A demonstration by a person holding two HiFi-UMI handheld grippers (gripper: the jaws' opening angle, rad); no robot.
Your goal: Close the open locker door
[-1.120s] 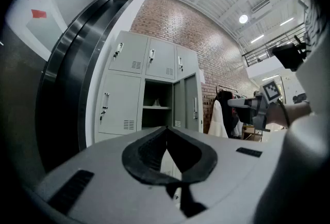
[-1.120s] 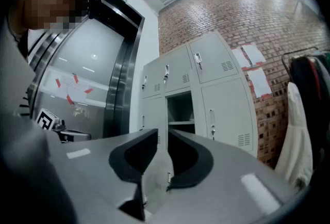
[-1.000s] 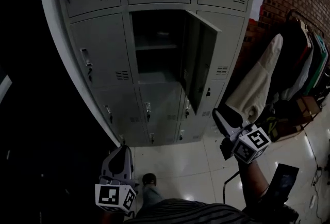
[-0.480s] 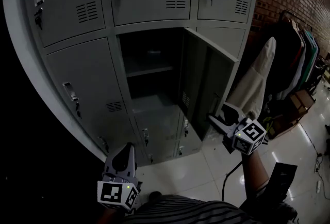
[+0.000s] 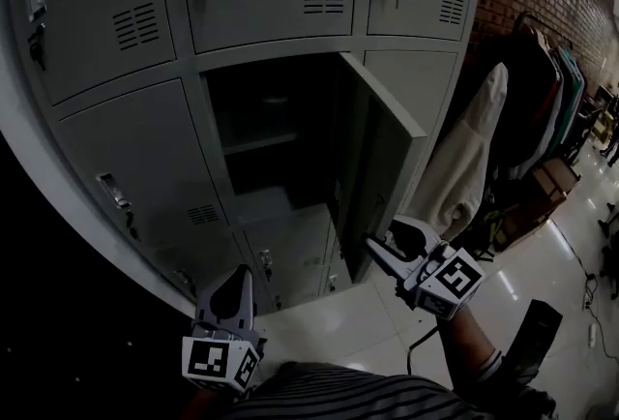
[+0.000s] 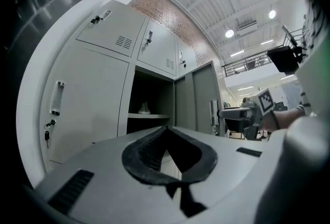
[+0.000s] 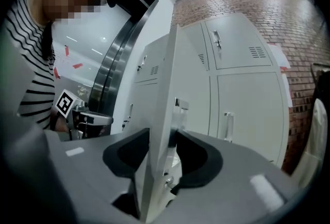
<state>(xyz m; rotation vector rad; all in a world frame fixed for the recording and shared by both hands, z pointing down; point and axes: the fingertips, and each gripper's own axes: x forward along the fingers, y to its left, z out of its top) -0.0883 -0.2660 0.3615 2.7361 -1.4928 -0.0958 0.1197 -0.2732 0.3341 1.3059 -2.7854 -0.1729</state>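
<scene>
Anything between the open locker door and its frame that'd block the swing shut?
Nothing visible. The locker door has its edge between the jaws of the right gripper; the left gripper hangs low, outside the swing path.

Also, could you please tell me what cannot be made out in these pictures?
- Pale item on the open locker's shelf: too small and dim to identify, left gripper view.
- Locker door, lower corner: hidden behind the right gripper, head view.
- Bottom lockers: partly hidden behind the left gripper, head view.
- Dark clothes on the rack: too dim to tell apart, head view.
</scene>
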